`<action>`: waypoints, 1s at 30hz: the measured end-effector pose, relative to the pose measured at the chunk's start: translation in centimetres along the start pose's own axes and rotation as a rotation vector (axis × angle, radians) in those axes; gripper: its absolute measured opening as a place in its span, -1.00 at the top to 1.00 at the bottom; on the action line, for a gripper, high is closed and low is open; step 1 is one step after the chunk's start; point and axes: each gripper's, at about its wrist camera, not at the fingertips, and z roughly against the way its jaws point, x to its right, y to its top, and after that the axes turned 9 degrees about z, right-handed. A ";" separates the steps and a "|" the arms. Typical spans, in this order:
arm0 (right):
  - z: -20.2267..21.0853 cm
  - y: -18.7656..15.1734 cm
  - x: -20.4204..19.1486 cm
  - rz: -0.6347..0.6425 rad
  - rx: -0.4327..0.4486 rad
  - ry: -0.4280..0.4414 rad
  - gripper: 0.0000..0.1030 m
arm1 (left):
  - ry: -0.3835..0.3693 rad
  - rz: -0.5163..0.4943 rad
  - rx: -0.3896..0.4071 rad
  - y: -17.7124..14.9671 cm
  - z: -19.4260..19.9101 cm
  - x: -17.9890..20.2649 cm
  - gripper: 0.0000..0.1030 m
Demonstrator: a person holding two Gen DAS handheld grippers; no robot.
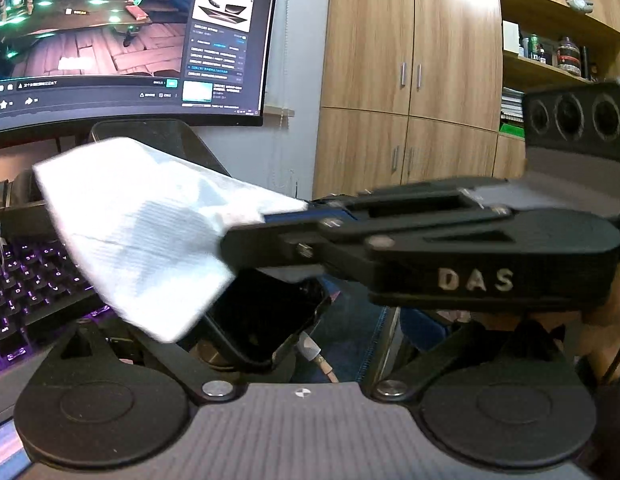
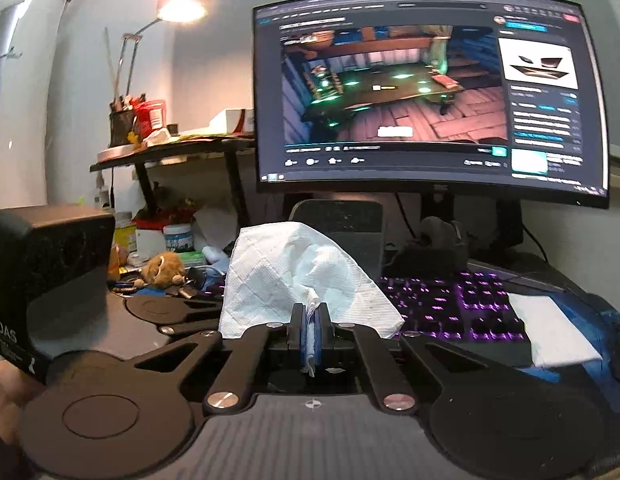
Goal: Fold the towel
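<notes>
1. The right gripper [image 2: 310, 320] is closed tight on a bunched edge of the white paper towel [image 2: 294, 276]. It holds the towel in the air above the near edge of the lit keyboard [image 2: 449, 304].
2. The left gripper [image 1: 294, 320] seems spread wide with nothing in it, going by its splayed links. Its fingertips are hidden from me.
3. The towel fans out loose and creased from the pinch, not in a flat fold. I judge it is mid-handling, either being raised to spread out or carried between folds.
4. Whichever it is, the free corners above the keyboard need a second hold or a flat place to lie.
5. Room is tight. The monitor [image 2: 421, 96] stands just behind the keyboard, clutter lies to its left, and a flat white sheet [image 2: 549, 328] lies at its right end. Bare surface is scarce.
</notes>
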 end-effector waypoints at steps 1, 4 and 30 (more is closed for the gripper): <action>-0.3 0.3 0.0 0.006 -0.001 0.001 0.91 | -0.001 -0.001 0.000 0.0 0.0 0.0 -1.00; -1.1 1.4 0.0 0.024 -0.002 0.006 0.91 | -0.004 -0.002 0.000 -0.1 0.1 0.0 -1.00; -0.3 0.3 1.2 -0.005 0.004 -0.003 0.91 | -0.004 -0.006 0.000 -0.4 0.1 -0.1 -1.00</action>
